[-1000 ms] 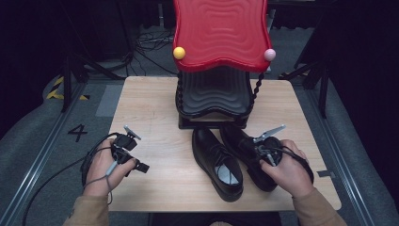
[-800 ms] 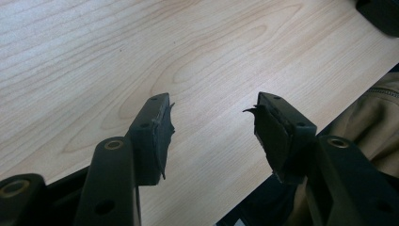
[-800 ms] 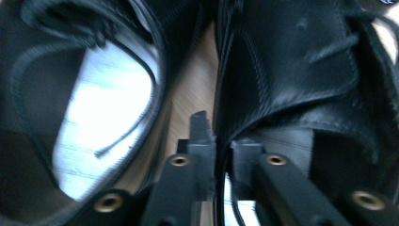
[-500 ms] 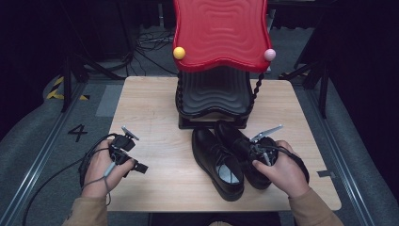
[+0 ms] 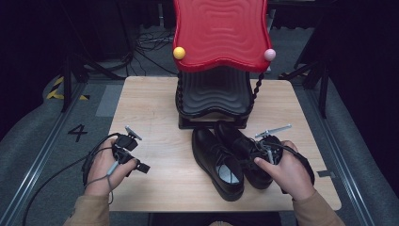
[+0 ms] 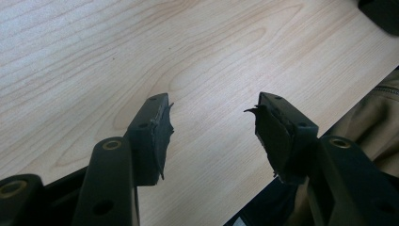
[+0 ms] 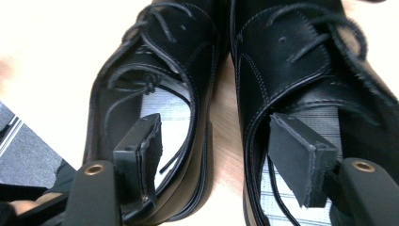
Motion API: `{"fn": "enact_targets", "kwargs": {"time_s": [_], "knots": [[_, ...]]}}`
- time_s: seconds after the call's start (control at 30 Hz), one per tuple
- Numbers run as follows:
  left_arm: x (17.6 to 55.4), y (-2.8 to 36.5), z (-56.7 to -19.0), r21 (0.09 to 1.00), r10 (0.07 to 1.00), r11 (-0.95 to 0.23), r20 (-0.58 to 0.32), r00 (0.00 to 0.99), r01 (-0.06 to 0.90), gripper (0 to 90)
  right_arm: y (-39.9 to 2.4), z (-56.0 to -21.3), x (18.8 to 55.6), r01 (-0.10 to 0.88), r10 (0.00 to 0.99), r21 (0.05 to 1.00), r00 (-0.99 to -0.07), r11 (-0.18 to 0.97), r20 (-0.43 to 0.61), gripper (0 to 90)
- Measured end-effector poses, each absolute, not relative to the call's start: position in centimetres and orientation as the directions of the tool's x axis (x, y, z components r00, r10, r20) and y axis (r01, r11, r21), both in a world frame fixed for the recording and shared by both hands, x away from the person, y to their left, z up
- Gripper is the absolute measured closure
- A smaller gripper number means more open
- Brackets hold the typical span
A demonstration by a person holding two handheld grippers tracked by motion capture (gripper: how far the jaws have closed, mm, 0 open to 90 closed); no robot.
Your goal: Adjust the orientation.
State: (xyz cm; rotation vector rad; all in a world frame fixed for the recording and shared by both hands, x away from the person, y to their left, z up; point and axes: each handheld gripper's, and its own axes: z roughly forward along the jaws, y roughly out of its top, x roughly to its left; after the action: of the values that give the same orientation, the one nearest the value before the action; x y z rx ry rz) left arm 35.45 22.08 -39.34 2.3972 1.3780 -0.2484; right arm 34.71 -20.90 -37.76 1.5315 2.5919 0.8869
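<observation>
The right gripper (image 7: 214, 155) has just been opening: its jaws now stand wide, one pad hanging inside each shoe's mouth, with the two inner collars between them and neither pad pressing on leather. A second ago the same gripper sat clamped at the pair; in my judgement the shoes have just been let go, so setting them down looks done. The left shoe (image 5: 218, 162) and the right shoe (image 5: 242, 151) lie side by side, touching, toes pointing at the black base of the red-topped stand (image 5: 214, 94) (laces loose, insoles showing). The left gripper (image 6: 211, 132) is partly open over bare wood and holds nothing; it rests near the left edge of the desk (image 5: 150, 108), well apart from the shoes.
</observation>
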Motion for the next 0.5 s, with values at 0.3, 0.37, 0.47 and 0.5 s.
{"fn": "enact_targets", "kwargs": {"time_s": [0.3, 0.37, 0.47, 0.5], "knots": [[35.4, 22.3, -39.4, 0.222, 0.799, -0.452, -0.33, 0.503, 0.864, 46.3, -18.8, -38.7, 34.7, 0.81, 0.832, 0.43, -0.517, 0.399, 0.202, 35.1], [35.4, 22.3, -39.3, 0.222, 0.798, -0.456, -0.327, 0.507, 0.862, 46.2, -18.2, -39.1, 34.9, 0.813, 0.83, 0.408, -0.522, 0.416, 0.194, 35.0], [35.4, 22.2, -39.3, 0.224, 0.798, -0.454, -0.327, 0.506, 0.862, 46.0, -17.5, -39.6, 35.2, 0.819, 0.836, 0.376, -0.521, 0.433, 0.173, 34.9], [35.4, 22.2, -39.3, 0.225, 0.798, -0.455, -0.327, 0.507, 0.861, 45.9, -17.4, -39.8, 35.3, 0.818, 0.836, 0.373, -0.523, 0.438, 0.165, 35.0]]}}
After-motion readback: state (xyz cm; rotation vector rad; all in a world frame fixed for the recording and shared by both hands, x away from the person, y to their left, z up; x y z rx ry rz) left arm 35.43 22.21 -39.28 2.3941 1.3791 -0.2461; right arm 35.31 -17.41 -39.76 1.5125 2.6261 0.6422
